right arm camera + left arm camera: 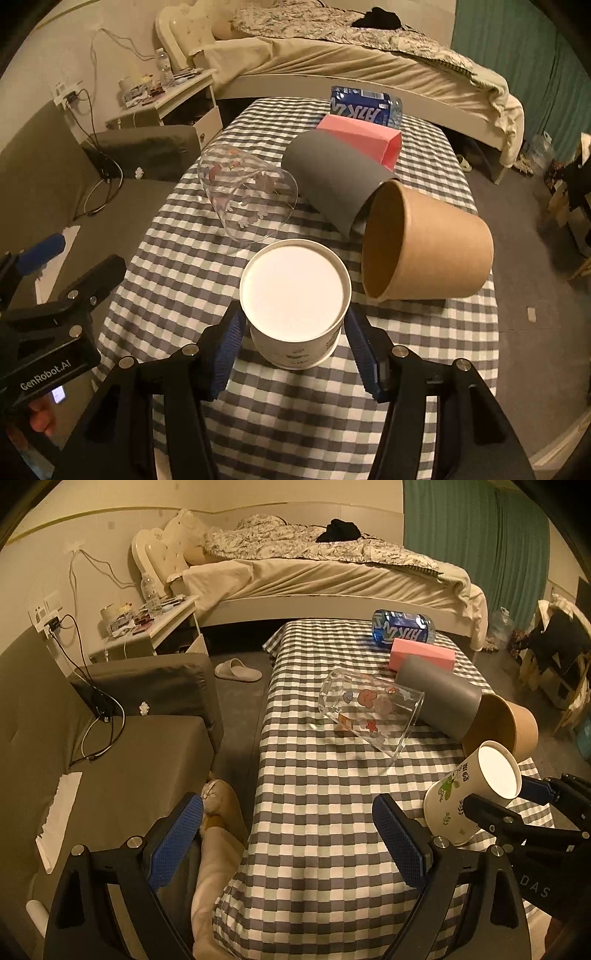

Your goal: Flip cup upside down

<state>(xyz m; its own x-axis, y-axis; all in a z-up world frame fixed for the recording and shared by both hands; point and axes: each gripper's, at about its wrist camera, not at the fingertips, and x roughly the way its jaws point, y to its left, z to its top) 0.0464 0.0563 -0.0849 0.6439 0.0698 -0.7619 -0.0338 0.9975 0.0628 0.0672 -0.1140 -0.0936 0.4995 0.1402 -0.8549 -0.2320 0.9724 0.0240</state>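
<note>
A white paper cup with green leaf print (295, 299) sits between the pads of my right gripper (293, 354), which is shut on it. Its flat white base faces the camera. In the left wrist view the same cup (469, 794) is tilted above the checkered table's right edge, held by the right gripper (517, 805). My left gripper (291, 834) is open and empty over the table's near left corner. It also shows at the left edge of the right wrist view (62, 262).
On the checkered table (314, 794) lie a clear glass with cartoon prints (369, 709), a grey cup (439, 694), a brown paper cup (506, 727), a pink box (421, 653) and a blue bottle (402, 626). A grey sofa (110, 738) stands left, a bed (332, 572) behind.
</note>
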